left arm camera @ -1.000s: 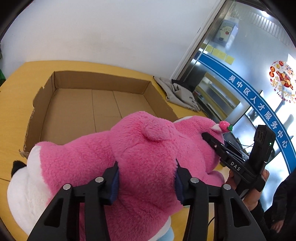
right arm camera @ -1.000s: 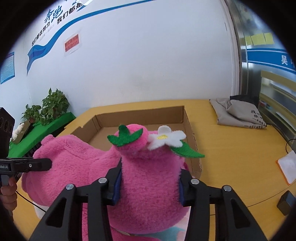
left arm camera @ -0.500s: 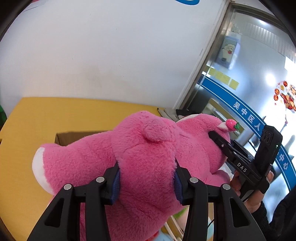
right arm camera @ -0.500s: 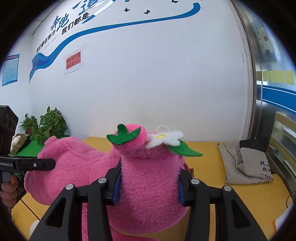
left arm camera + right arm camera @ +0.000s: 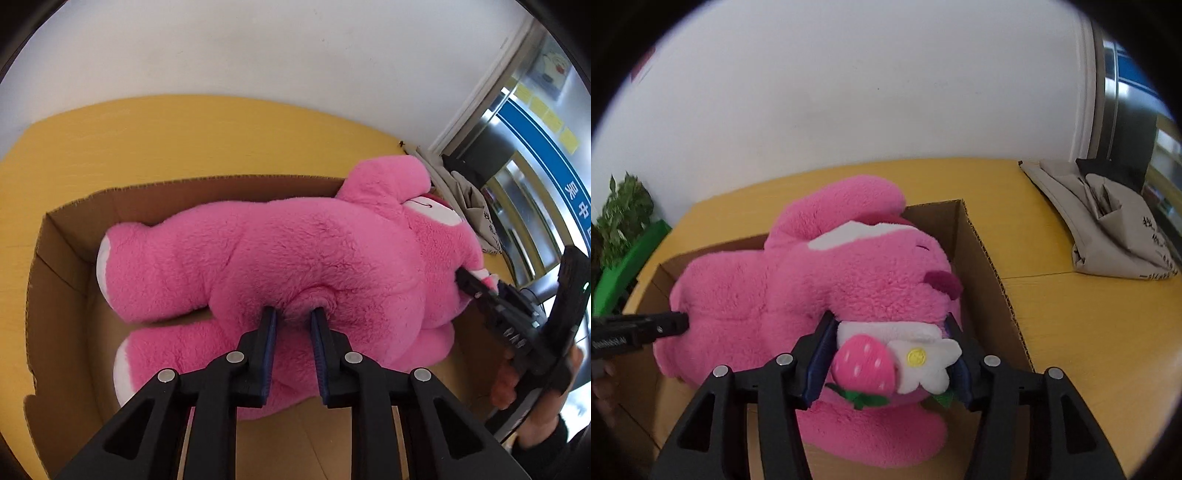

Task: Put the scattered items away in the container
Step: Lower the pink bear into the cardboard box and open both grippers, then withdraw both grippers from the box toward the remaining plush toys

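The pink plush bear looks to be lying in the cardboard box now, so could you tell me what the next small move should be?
Probably open both grippers and withdraw: the pink plush bear already lies inside the cardboard box; the left gripper pinches fur, while the right gripper is opening around its ear.

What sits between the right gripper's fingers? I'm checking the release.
The pink plush bear's ear with strawberry and flower, in the right wrist view; jaws are opening.

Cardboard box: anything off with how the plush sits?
Yes. The pink plush bear overfills the cardboard box: its head rides over the right wall instead of lying inside.
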### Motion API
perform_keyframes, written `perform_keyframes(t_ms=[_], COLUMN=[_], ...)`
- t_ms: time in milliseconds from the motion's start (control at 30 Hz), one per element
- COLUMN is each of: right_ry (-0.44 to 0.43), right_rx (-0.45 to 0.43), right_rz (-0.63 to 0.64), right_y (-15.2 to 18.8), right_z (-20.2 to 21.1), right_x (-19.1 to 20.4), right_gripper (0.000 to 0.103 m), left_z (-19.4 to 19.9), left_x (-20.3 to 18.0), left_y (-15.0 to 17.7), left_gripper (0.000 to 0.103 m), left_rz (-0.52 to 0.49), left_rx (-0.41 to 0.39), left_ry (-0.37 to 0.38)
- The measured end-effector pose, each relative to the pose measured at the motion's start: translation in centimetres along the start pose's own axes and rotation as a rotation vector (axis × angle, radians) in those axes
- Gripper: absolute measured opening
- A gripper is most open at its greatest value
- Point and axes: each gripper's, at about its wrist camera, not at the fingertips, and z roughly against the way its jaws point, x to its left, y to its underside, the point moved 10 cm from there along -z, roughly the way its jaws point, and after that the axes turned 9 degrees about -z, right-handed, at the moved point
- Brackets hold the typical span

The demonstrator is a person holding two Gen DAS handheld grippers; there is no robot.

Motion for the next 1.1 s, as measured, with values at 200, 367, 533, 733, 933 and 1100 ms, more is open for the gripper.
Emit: perform_keyframes(t_ms=[200,367,533,733,933,1100], right_ry=[0.037,-0.058,0.053,0.084,0.103,0.062], right_rx=[0.088,0.155,0.331,0.365,0.332,0.179], right_rz=[0.078,0.211,0.248,0.185,0.144,0.137], right_y=[1.9,6.3,14.4,16.9,17.9,17.1], right_z=[1.0,6.6,8.0,9.6,11.4,16.4], right_x=[0.3,1.7,-1.7,-2.0,-2.1,-0.3], right_gripper=[0.066,0.078,0.078,0.078,0.078,0.082], left_z=[3.0,9.1,13.4,17.6,22.0,25.3], left_x=[0.2,-1.2,-2.3,-3.9,-4.8,-5.5], left_y=[0.8,4.4,10.4,15.2,19.6,22.2], left_gripper=[0.043,0.071,0.073,0.073,0.073,0.095], left_rz=[-0.011,-0.064,-0.05,-0.004,-0.002,-0.01], left_rx=[0.01,-0.015,-0.01,-0.056,-0.106,-0.17], left_ry=[-0.086,-0.165,-0.184,-0.18,-0.177,-0.236])
